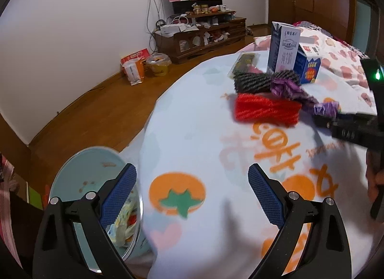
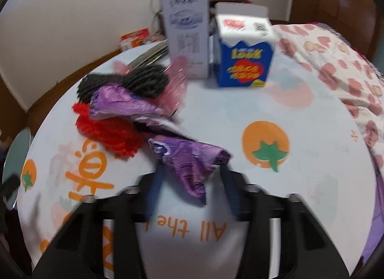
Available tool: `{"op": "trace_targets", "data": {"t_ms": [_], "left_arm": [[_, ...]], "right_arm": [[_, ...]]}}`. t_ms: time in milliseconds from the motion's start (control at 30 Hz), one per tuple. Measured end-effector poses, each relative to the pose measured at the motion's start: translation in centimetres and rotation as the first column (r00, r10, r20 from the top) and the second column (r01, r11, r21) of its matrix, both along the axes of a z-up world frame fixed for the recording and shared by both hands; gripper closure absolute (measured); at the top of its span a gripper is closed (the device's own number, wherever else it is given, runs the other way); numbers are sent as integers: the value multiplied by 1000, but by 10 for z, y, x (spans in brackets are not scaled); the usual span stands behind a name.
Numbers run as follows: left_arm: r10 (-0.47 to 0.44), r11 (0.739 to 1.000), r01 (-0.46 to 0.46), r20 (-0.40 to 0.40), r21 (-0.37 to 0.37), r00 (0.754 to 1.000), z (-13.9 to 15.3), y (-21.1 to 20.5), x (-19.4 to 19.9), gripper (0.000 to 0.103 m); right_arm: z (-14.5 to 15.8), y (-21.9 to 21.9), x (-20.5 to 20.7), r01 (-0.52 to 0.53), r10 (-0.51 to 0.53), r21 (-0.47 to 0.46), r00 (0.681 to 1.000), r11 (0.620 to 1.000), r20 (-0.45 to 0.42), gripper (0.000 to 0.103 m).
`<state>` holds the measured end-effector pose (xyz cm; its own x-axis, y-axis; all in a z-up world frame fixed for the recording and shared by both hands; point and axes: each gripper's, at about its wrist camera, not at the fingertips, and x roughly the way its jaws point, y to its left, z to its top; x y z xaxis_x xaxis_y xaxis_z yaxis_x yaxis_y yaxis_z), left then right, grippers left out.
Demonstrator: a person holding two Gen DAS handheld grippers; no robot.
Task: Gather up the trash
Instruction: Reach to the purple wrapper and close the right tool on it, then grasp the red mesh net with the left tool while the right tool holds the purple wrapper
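the right gripper [image 2: 190, 180] is seen narrowed around the near end of a crumpled purple wrapper [image 2: 189, 159], though blur hides whether the pads truly bite, while the left gripper [image 1: 192, 190] is held wide open and empty over the printed tablecloth [image 1: 192, 135], beside a pale bin [image 1: 79, 171] already holding scraps. the wrapper is stretched back across the red yarn [image 2: 105, 132] and grey yarn [image 2: 124, 82], near the tall carton [image 2: 186, 32] and blue carton [image 2: 244, 61]. if lifted on a thin pinch, it may be dropped, or the yarn dragged along.
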<state>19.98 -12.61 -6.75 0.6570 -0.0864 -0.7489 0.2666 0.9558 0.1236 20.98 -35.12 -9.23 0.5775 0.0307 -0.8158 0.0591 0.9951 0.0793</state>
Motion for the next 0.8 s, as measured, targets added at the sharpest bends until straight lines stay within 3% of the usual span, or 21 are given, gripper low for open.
{"op": "trace_targets", "data": {"t_ms": [67,267,367,433,567,667,733,800], "left_arm": [[-10,1000,10,5,-3,1000,0,-7,6,11],[-22,999,23,15,-36,1000,-1,-29,24,14],[-24,998,25,4,-63,1000,-5,-41,36,17],[-16,998,17,10,-63,1000,-7,-50,45,17],[6,997,-5,7,-75,1000,-11,-64,65,17],[24,994,-27,-29,-104,999,-18,-75,85,20],[34,991,-43,-79,-125,996,-28,-80,97,30],[44,986,-64,-136,-151,990,-38,-81,106,33]], "right_arm": [[-1,1,-3,-20,21,-6,1000,1000,6,85],[20,-16,-46,4,-7,51,997,999,75,86],[28,-39,-70,116,-119,34,988,993,94,86],[26,-61,-80,231,-229,-12,969,973,89,86],[19,-101,-92,358,-354,-33,931,933,86,86],[13,-118,-94,385,-384,-5,921,923,70,86],[9,-120,-95,377,-378,17,924,926,60,86],[5,-119,-94,373,-374,34,926,927,50,86]]}}
